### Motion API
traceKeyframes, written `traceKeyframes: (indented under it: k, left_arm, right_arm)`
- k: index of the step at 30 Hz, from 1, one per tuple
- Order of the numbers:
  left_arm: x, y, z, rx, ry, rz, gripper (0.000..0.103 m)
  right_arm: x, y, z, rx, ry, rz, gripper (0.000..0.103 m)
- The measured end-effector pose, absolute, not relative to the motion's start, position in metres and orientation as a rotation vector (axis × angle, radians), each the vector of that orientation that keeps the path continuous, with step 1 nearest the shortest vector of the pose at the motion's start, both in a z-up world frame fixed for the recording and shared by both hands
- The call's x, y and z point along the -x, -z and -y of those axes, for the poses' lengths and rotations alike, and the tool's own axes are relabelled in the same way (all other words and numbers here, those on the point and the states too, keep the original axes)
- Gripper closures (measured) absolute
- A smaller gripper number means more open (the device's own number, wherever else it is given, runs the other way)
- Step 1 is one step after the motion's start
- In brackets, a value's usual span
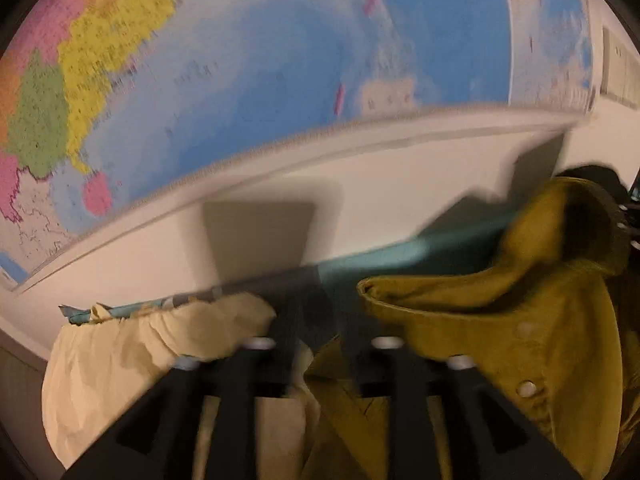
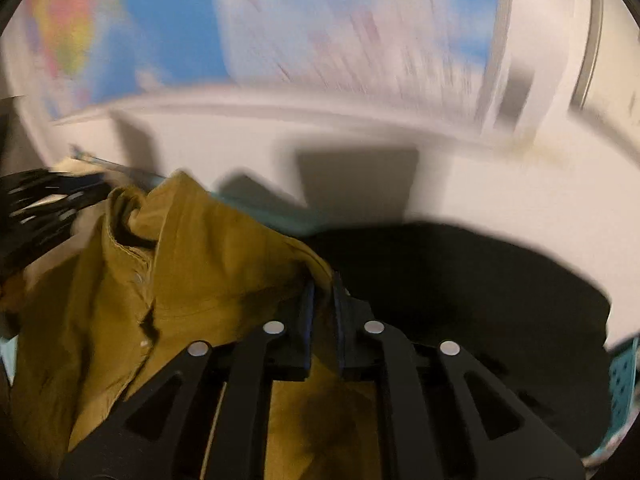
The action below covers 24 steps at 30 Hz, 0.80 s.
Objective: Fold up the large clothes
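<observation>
**A:** Where does your mustard-yellow cotton button-up shirt sit now?

**B:** It is bunched in a loose heap on the teal-covered surface, close to the far edge that runs along the white wall. Your right wrist view shows its collar standing up at the top of the heap, with a row of pale snap buttons running down the front.

**A:** What is your right gripper doing?

**B:** It is clenched on a fold of the shirt. The blue-lined fingers stand close together, and the yellow cloth passes between them and hangs below.

**A:** And your left gripper?

**B:** Its picture is smeared. The fingers stand partly apart, and the shirt's edge lies just beside the right-hand one. I cannot tell whether the pads press on any cloth.

**A:** Anything else near your left gripper?

**B:** A cream-coloured crumpled cloth lies to its left, touching the shirt under the gripper's frame, at the far edge beside the wall.

**A:** What is behind?

**B:** A large coloured wall map, mostly blue sea, hangs above the wall's bare white strip. In your right wrist view the left gripper appears as a blurred black shape at the left, just beside the collar.
</observation>
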<state>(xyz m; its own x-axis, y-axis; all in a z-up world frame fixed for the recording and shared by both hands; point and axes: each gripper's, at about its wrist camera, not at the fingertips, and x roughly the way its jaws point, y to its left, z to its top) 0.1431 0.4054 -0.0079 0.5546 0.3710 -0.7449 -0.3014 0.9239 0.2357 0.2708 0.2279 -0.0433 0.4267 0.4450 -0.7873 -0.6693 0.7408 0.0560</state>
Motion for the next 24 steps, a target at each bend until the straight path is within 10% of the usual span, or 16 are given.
traceKeyframes:
  k: [2, 11, 19, 22, 24]
  left_arm:
    - [-0.134, 0.018, -0.402, -0.141, -0.388, -0.916, 0.042]
    - [-0.029, 0.045, -0.374, -0.216, -0.156, -0.942, 0.019]
    - [0.040, 0.080, -0.316, -0.250, -0.068, -1.062, 0.017]
    - [0.055, 0.098, -0.308, -0.260, -0.076, -1.078, 0.045]
    - [0.059, 0.097, -0.314, -0.259, -0.114, -1.072, 0.089]
  right_arm:
    - [-0.274, 0.050, -0.220, 0.233, -0.677, -0.915, 0.056]
    - [-0.191, 0.012, -0.097, 0.113, -0.804, -0.784, 0.019]
    - [-0.113, 0.094, -0.016, 0.003, -0.820, -1.027, 0.023]
    - [-0.094, 0.110, -0.005, -0.030, -0.844, -1.062, 0.068]
    - [-0.095, 0.107, 0.003, -0.077, -0.848, -1.046, 0.087]
